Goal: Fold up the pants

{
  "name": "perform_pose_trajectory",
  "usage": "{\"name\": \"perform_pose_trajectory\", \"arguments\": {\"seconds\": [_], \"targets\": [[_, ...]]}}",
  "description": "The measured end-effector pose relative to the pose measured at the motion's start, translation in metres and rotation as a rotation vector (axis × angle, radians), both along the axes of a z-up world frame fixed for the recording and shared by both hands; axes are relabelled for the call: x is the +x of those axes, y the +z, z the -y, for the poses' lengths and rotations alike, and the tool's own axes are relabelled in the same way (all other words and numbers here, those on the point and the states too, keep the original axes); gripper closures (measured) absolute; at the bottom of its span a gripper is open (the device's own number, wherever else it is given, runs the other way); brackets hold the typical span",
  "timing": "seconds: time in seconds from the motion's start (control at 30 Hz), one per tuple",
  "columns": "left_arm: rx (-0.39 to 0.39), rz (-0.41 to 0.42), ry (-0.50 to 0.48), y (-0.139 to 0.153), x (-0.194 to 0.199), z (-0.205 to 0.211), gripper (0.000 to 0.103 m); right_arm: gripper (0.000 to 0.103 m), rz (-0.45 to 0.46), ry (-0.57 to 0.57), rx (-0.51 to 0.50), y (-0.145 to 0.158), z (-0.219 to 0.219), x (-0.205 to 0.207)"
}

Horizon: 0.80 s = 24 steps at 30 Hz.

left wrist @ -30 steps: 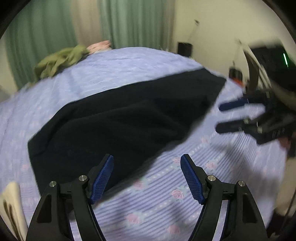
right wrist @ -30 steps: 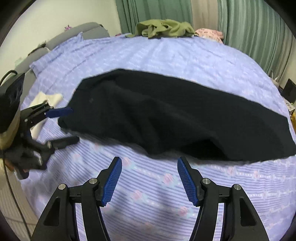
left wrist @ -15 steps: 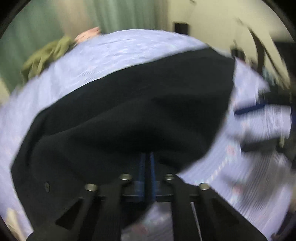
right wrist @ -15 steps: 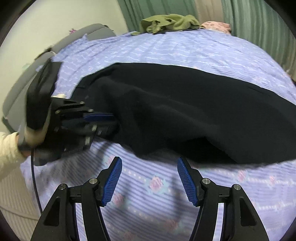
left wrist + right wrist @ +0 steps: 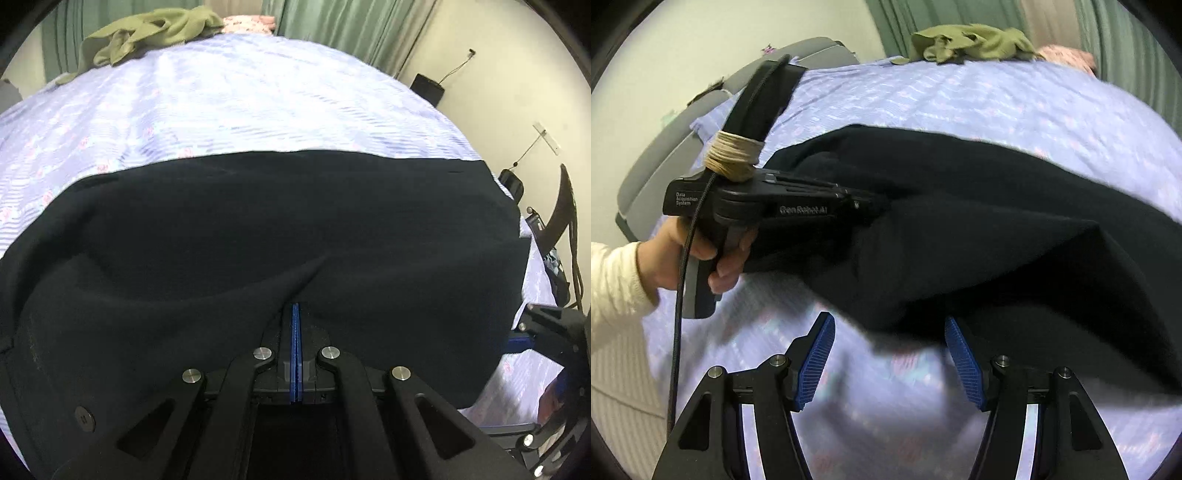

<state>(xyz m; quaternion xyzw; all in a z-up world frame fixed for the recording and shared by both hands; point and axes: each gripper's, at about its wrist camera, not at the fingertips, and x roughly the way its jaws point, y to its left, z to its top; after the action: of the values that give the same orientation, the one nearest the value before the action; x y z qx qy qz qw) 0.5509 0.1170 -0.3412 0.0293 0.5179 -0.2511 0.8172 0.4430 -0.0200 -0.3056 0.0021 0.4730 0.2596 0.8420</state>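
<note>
While green curtains (image 5: 351,33) back the lilac bedspread (image 5: 258,103), left claw (image 5: 295,314) pinches black pants (image 5: 258,229), right claw (image 5: 890,354) spread.

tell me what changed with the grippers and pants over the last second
The left hand-held gripper moved in and shut on the near edge of the black pants, bunching it. The right hand-held gripper moved closer to the pants but stays open. The green clothes remain on the bed.

A bedroom in a home.
We see a wide bed with a lilac flowered sheet (image 5: 236,99), green curtains (image 5: 343,26) behind it, loose clothes: an olive garment (image 5: 147,33) and a pink one (image 5: 1067,55), and a grey headboard (image 5: 665,155).
</note>
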Motion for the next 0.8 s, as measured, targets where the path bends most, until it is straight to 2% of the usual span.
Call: {"name": "perform_pose_trajectory", "arguments": {"seconds": [0.07, 0.13, 0.27, 0.33, 0.4, 0.43, 0.47, 0.5, 0.57, 0.67, 0.73, 0.8], "targets": [[0.005, -0.010, 0.000, -0.004, 0.001, 0.000, 0.099, 0.040, 0.005, 0.022, 0.011, 0.000, -0.005, 0.009], [-0.002, -0.015, 0.004, -0.006, 0.002, 0.000, 0.099, 0.040, -0.039, 0.064, 0.024, -0.010, -0.009, 0.023], [-0.034, -0.023, 0.021, -0.006, -0.001, -0.006, 0.099, 0.043, -0.064, 0.048, 0.004, -0.020, -0.012, 0.036], [-0.033, -0.022, 0.022, -0.002, -0.004, -0.008, 0.099, 0.069, -0.078, 0.057, 0.044, -0.017, -0.013, 0.034], [-0.026, -0.013, 0.016, 0.012, -0.015, -0.009, 0.099, 0.085, -0.076, 0.074, 0.019, -0.015, -0.017, 0.024], [-0.026, -0.001, 0.009, 0.018, -0.021, -0.010, 0.099, 0.087, -0.100, 0.073, 0.039, -0.013, -0.018, 0.016], [-0.019, 0.031, -0.007, 0.030, -0.036, -0.009, 0.093, 0.088, -0.116, 0.071, 0.077, -0.010, -0.018, 0.007], [-0.015, 0.052, -0.018, 0.036, -0.045, -0.008, 0.078, 0.089, -0.116, 0.071, 0.103, -0.004, -0.020, 0.000], [-0.013, 0.112, -0.052, 0.050, -0.074, -0.004, 0.057, 0.089, -0.096, 0.053, 0.084, 0.007, -0.029, -0.020], [0.033, 0.116, -0.110, 0.043, -0.099, 0.007, 0.052, 0.089, -0.136, -0.007, 0.114, 0.001, -0.035, -0.046], [0.108, 0.075, -0.103, 0.020, -0.102, 0.009, 0.052, 0.089, -0.180, -0.046, 0.103, -0.019, -0.034, -0.048], [0.116, 0.069, -0.098, 0.008, -0.101, 0.005, 0.052, 0.089, -0.218, -0.089, 0.136, -0.030, -0.031, -0.045]]}}
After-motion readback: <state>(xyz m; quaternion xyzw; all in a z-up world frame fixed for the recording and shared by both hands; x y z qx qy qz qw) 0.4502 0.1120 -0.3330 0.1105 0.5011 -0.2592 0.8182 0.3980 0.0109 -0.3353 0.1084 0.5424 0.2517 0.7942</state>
